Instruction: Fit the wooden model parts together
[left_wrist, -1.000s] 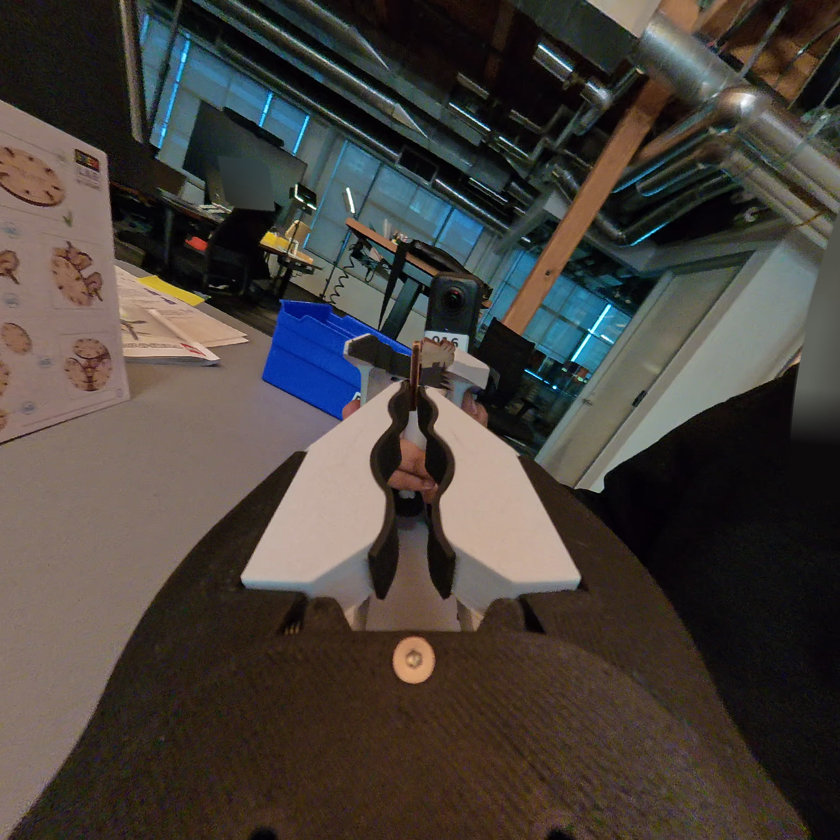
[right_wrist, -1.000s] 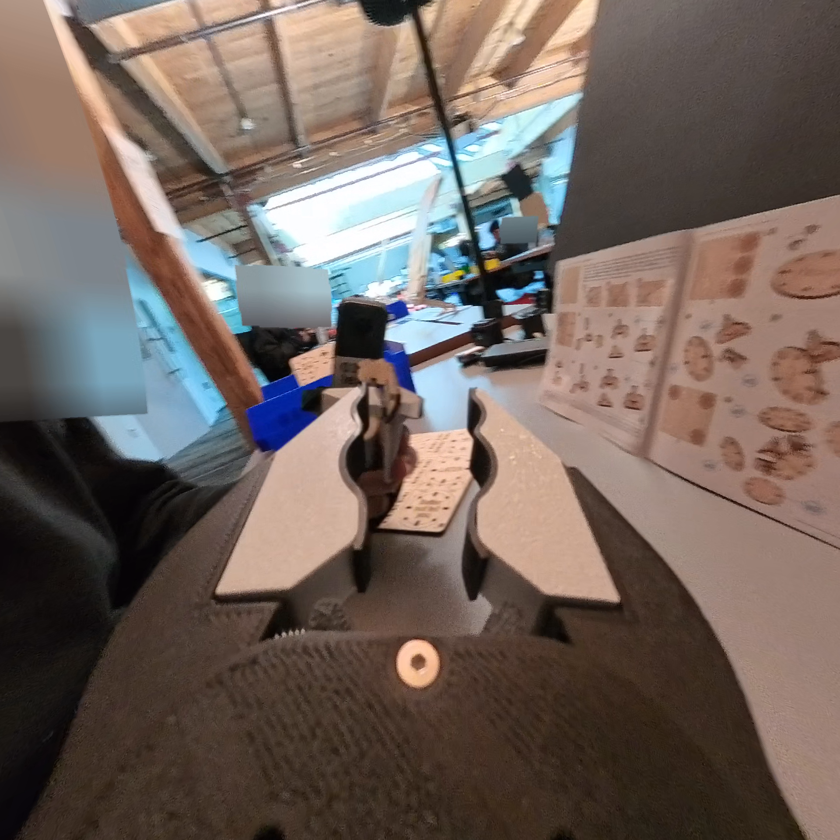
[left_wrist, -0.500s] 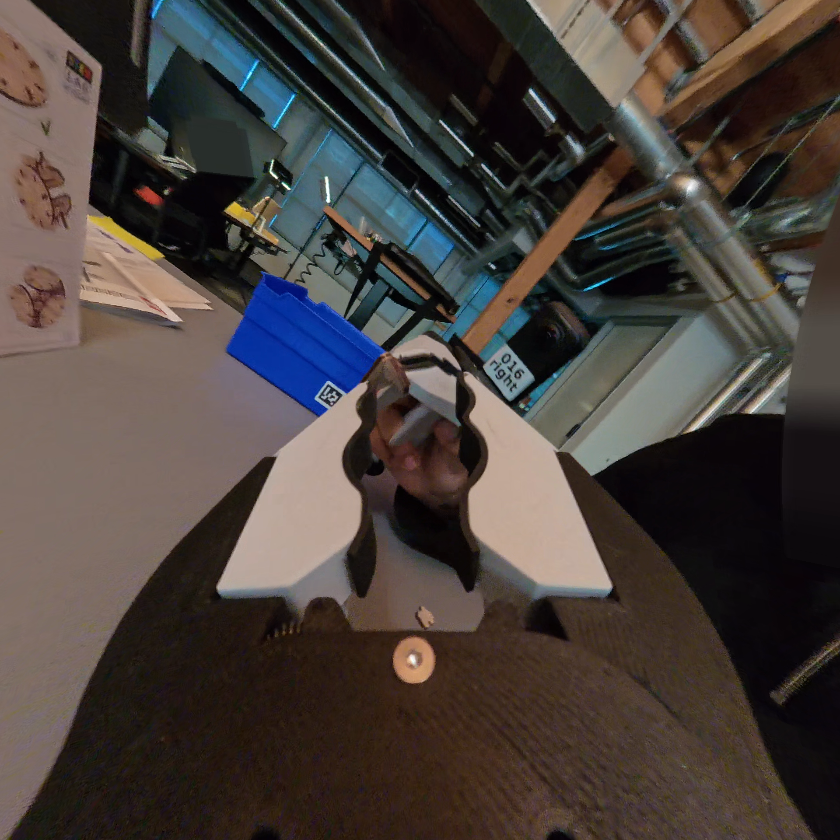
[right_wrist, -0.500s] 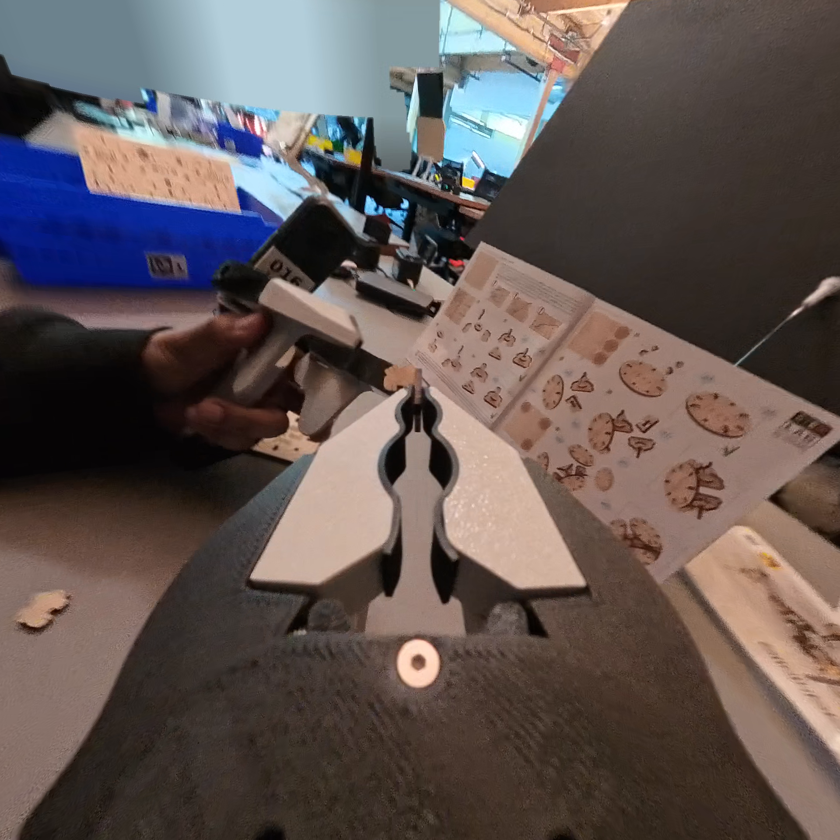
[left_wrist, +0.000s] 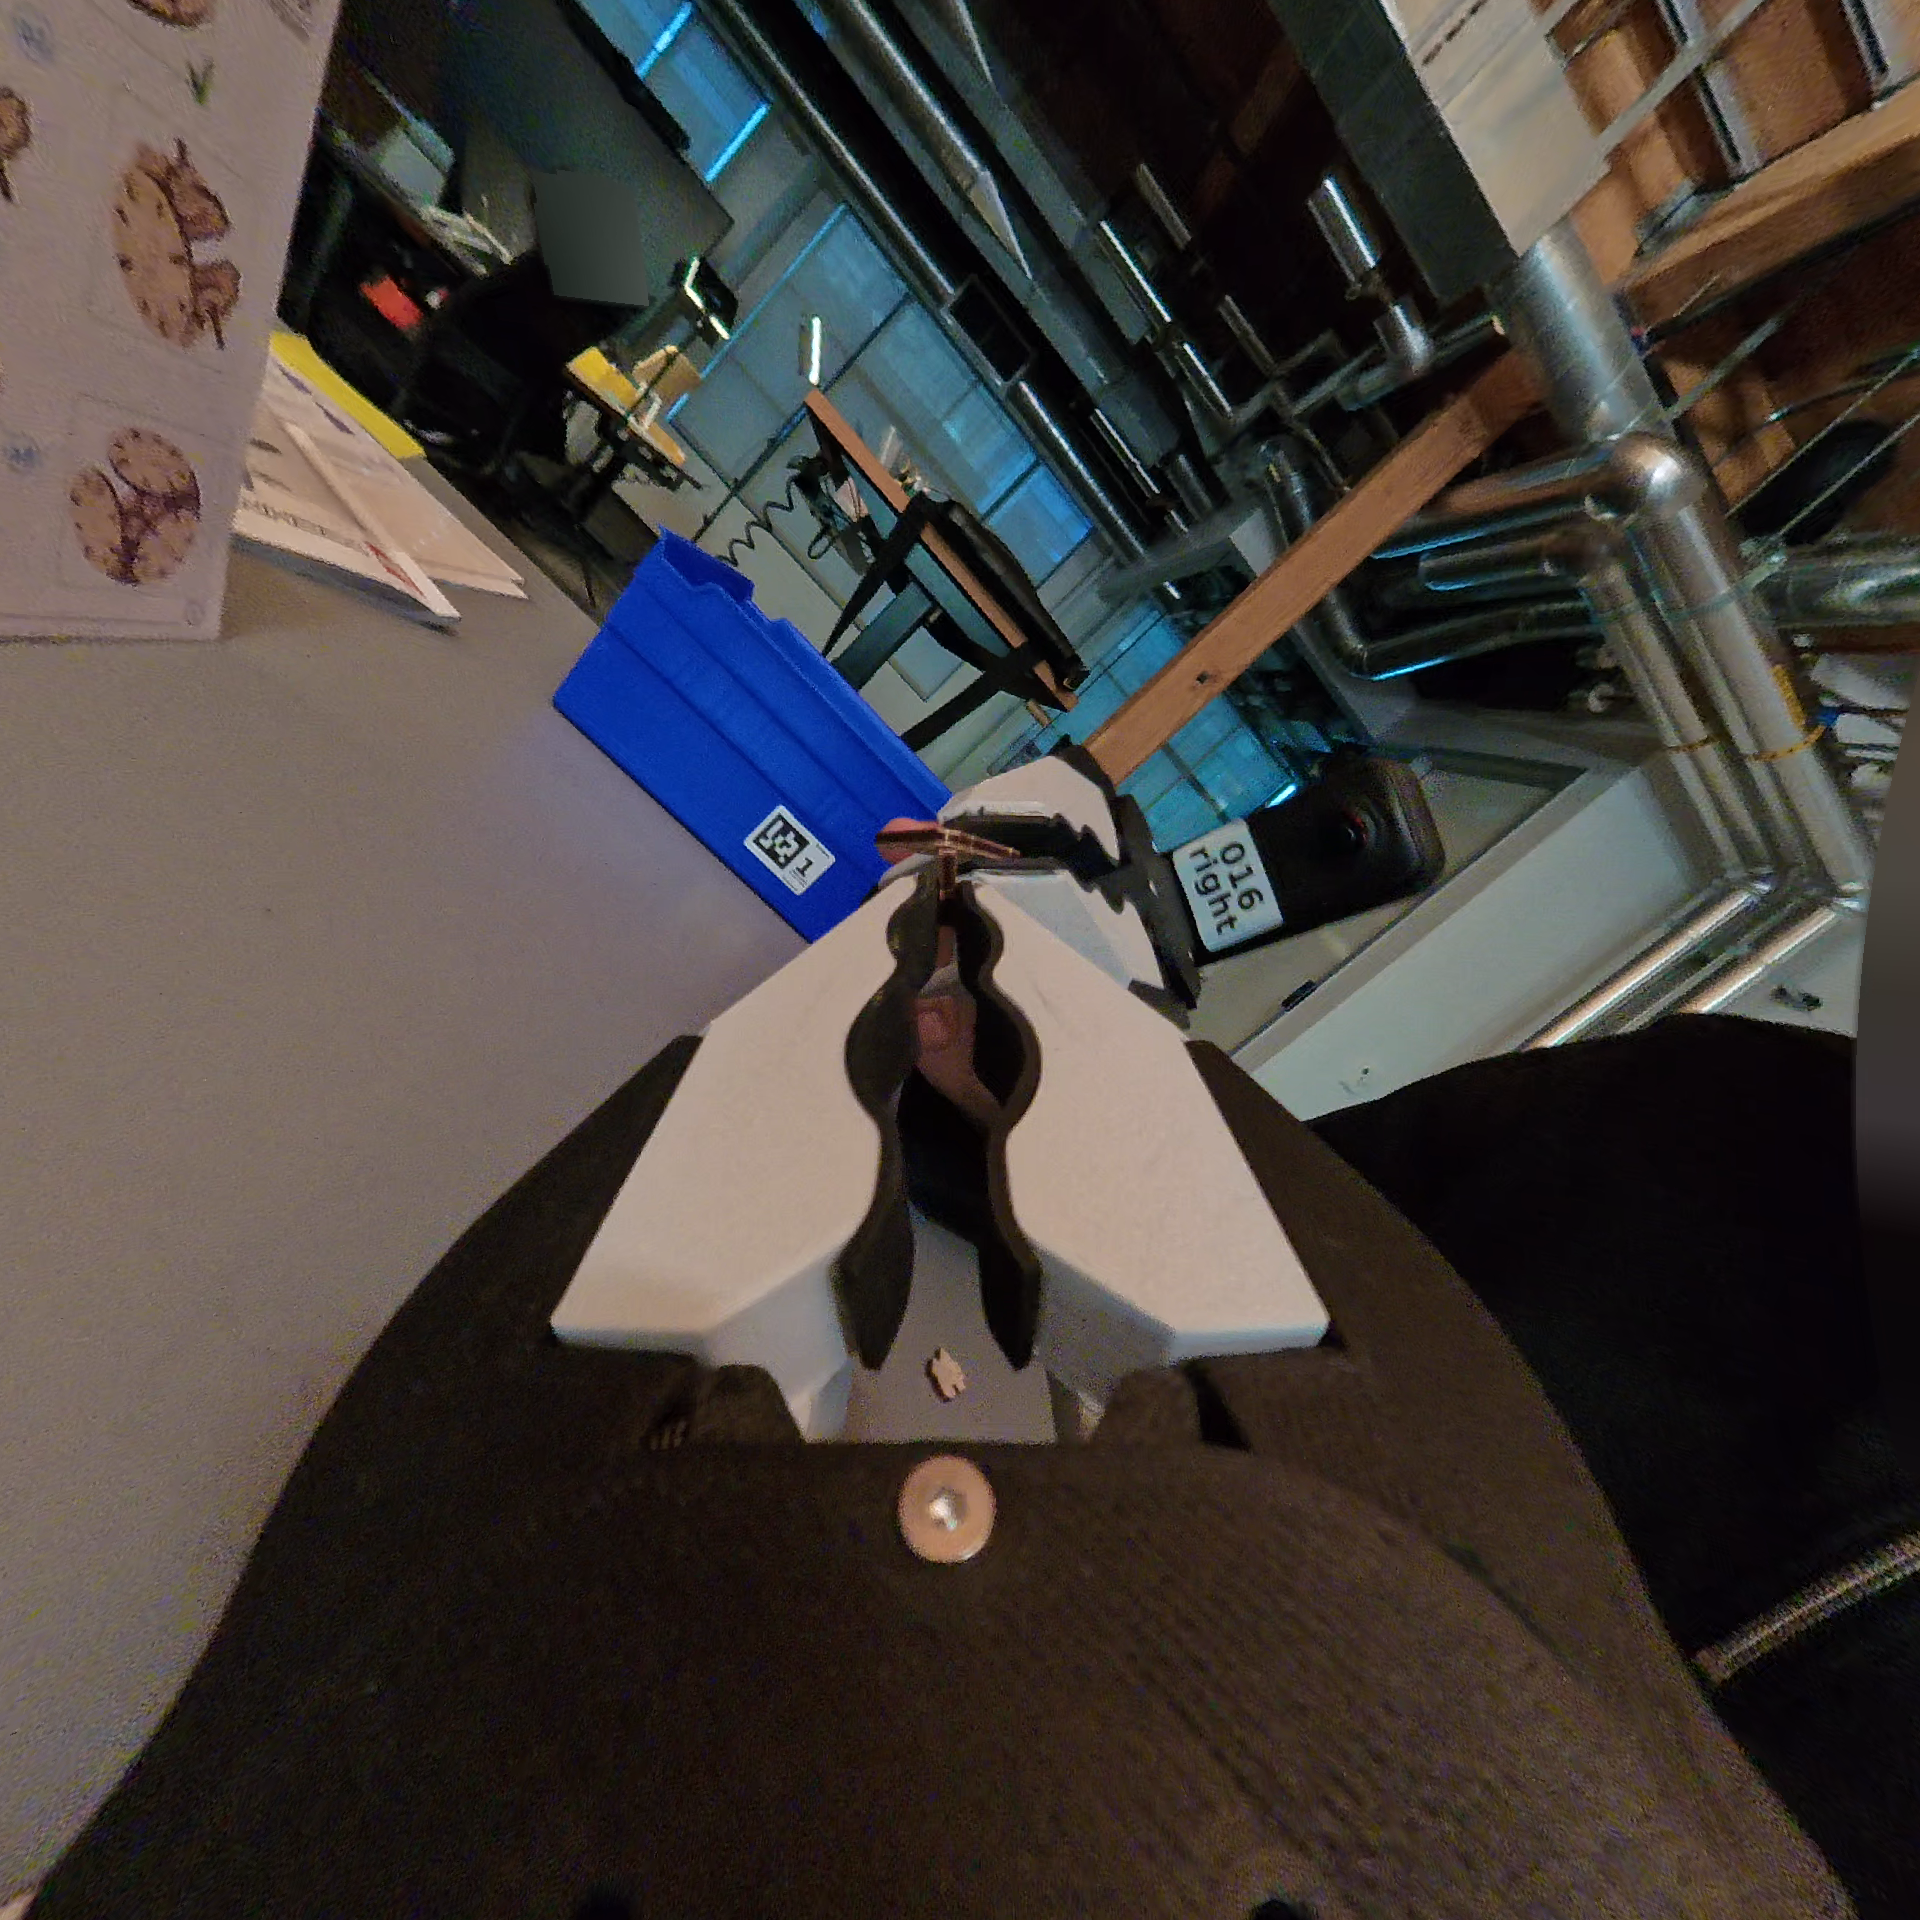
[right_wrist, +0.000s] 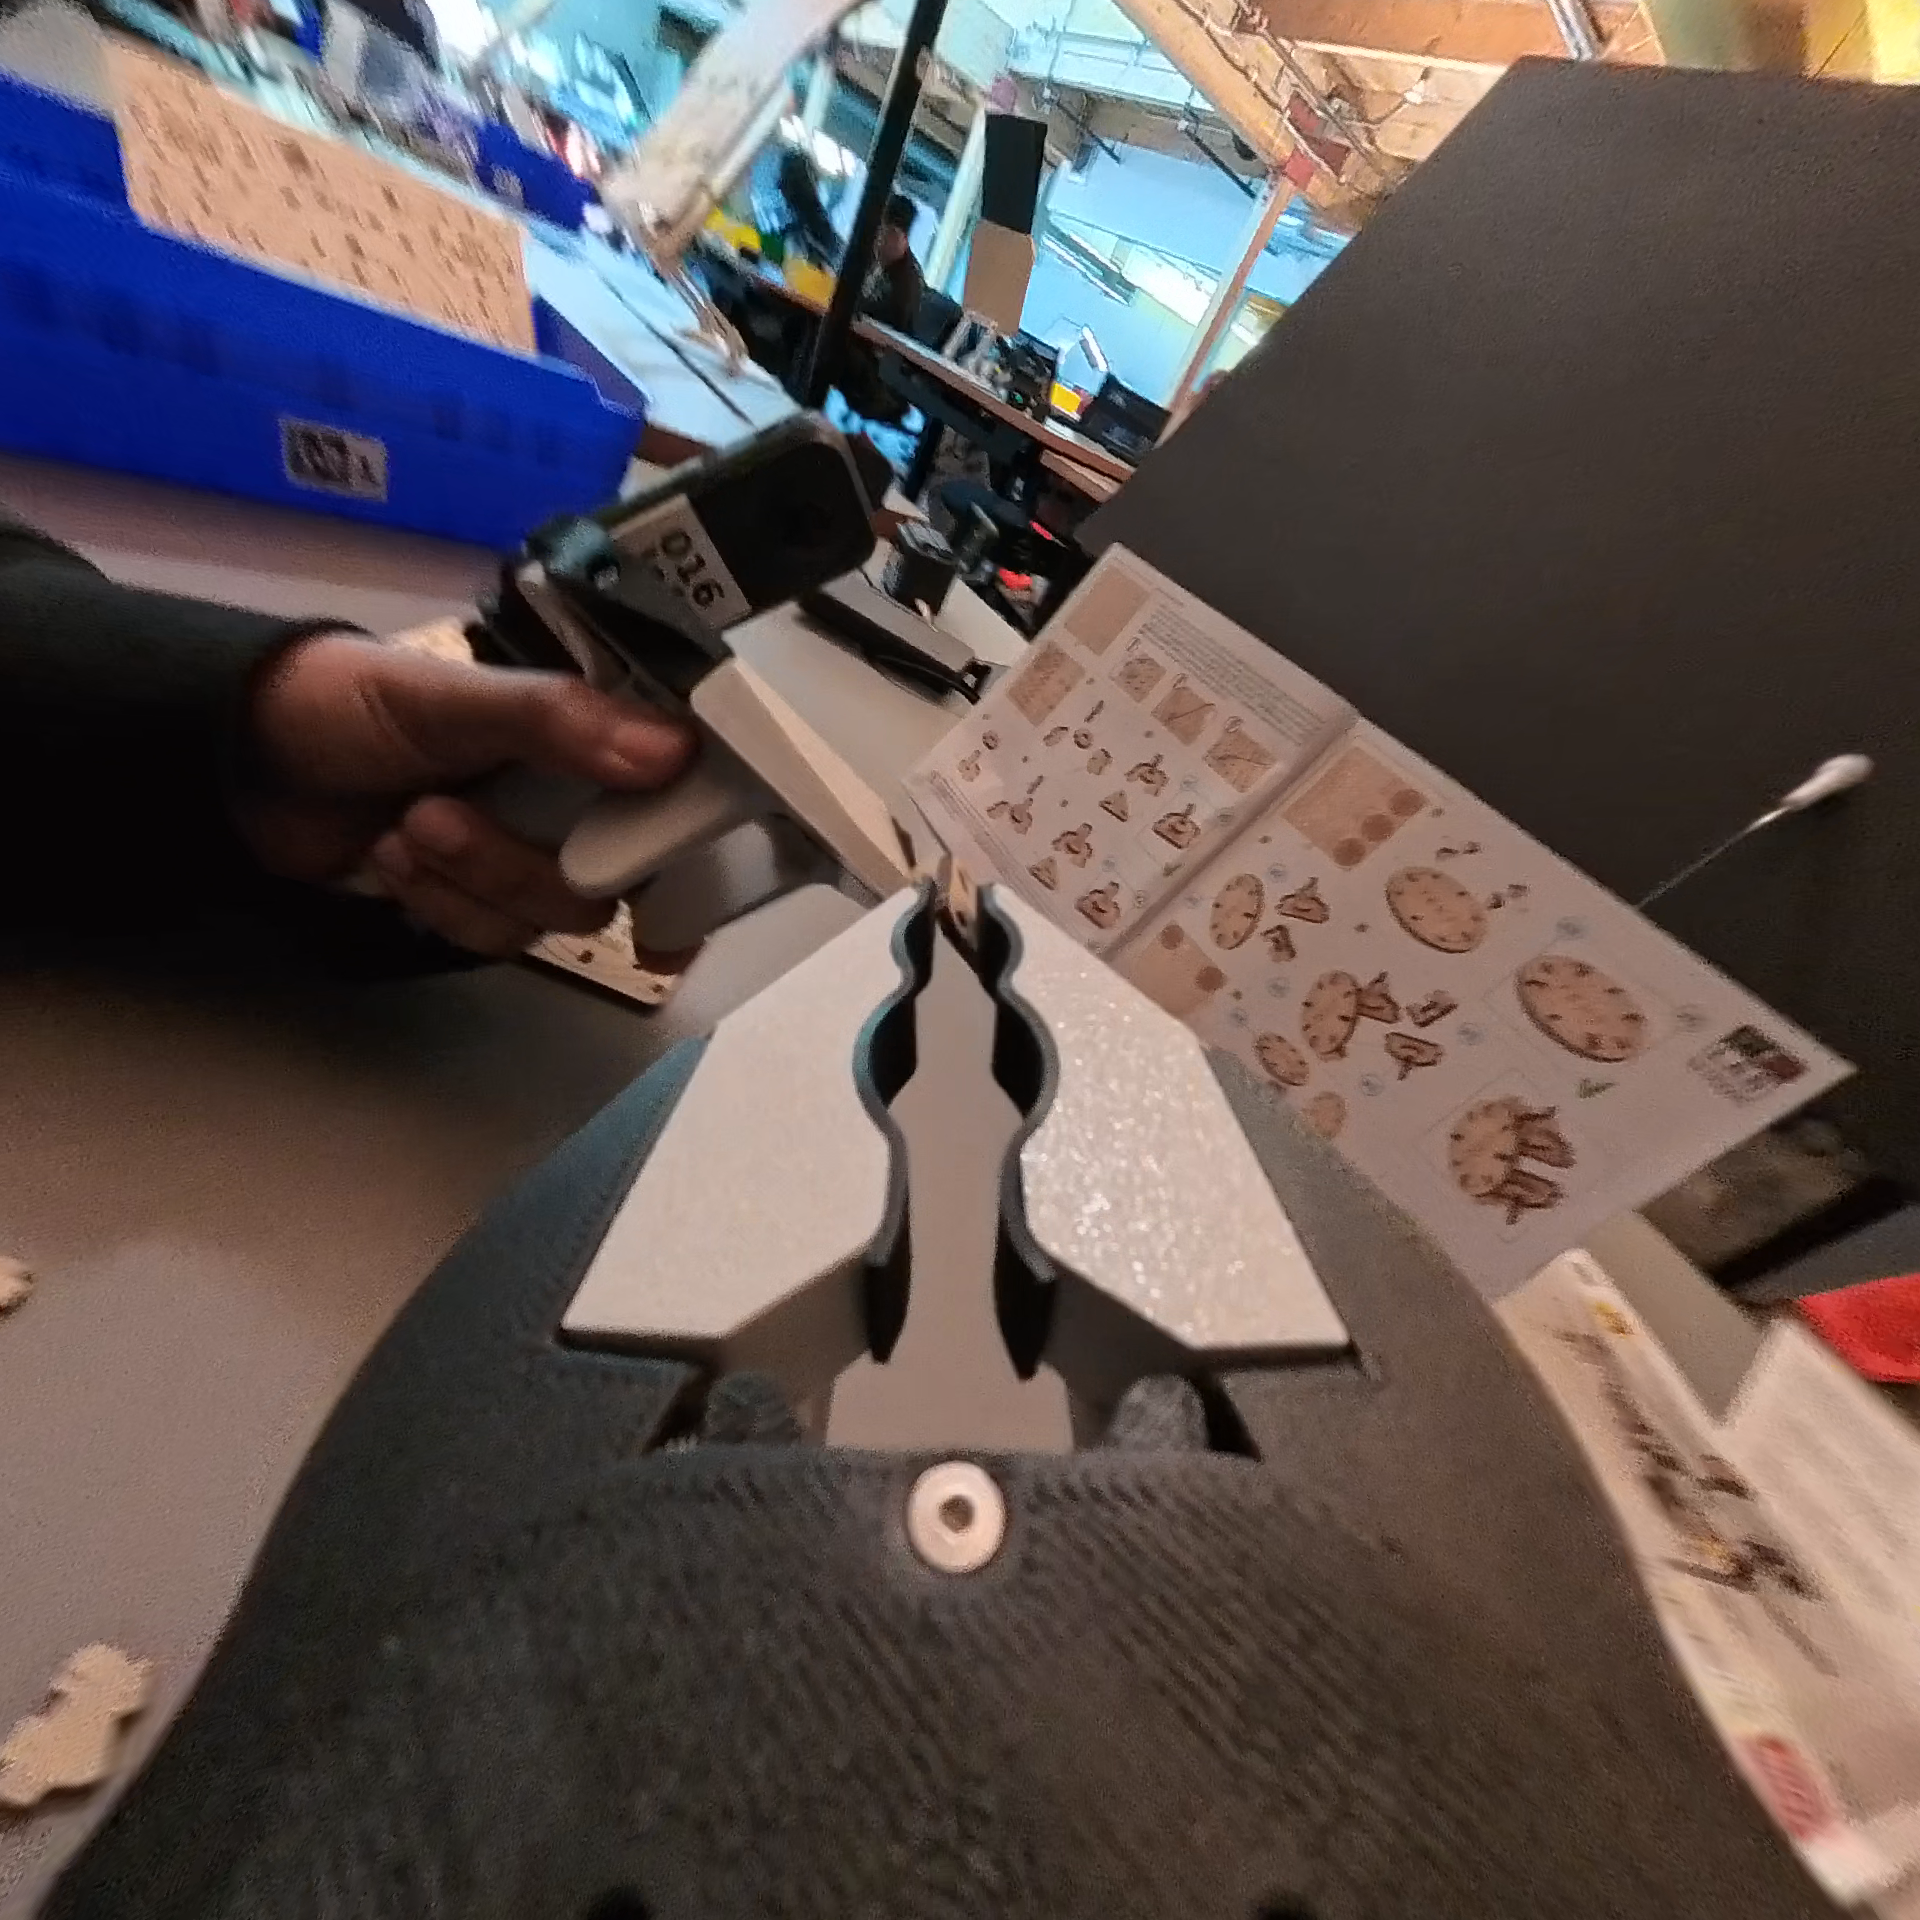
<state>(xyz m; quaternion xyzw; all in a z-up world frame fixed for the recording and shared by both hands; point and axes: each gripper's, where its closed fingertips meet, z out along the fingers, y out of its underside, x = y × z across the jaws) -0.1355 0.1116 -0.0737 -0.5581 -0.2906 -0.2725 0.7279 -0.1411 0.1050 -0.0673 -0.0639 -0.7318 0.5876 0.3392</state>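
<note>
Wooden pieces: two thin flat laser-cut wooden parts meet at the fingertips, held in the air above the grey tabletop (left_wrist: 260, 935); one small thin brown wooden piece (left_wrist: 943, 883) stands edge-on, the other flat brown wooden piece (left_wrist: 935, 837) lies crosswise, touching it.
Left gripper (left_wrist: 943, 902): white fingers almost together, tips pinching the edge-on wooden piece.
Right gripper (right_wrist: 954, 906): fingers narrowly apart, closed on the flat piece, seen here as a pale wooden slip (right_wrist: 958, 902) between the tips.
Hand: a person's hand (right_wrist: 436, 779) in a dark sleeve grips the left gripper's handle.
Blue plastic bin (left_wrist: 717, 727): on the table behind the grippers, with a square coded sticker.
Instruction sheet (right_wrist: 1403, 935): open, printed with wooden clock parts, propped against a dark board (right_wrist: 1558, 416).
Loose wooden cut-outs (right_wrist: 73, 1725): on the table, lower left in the right wrist view.
</note>
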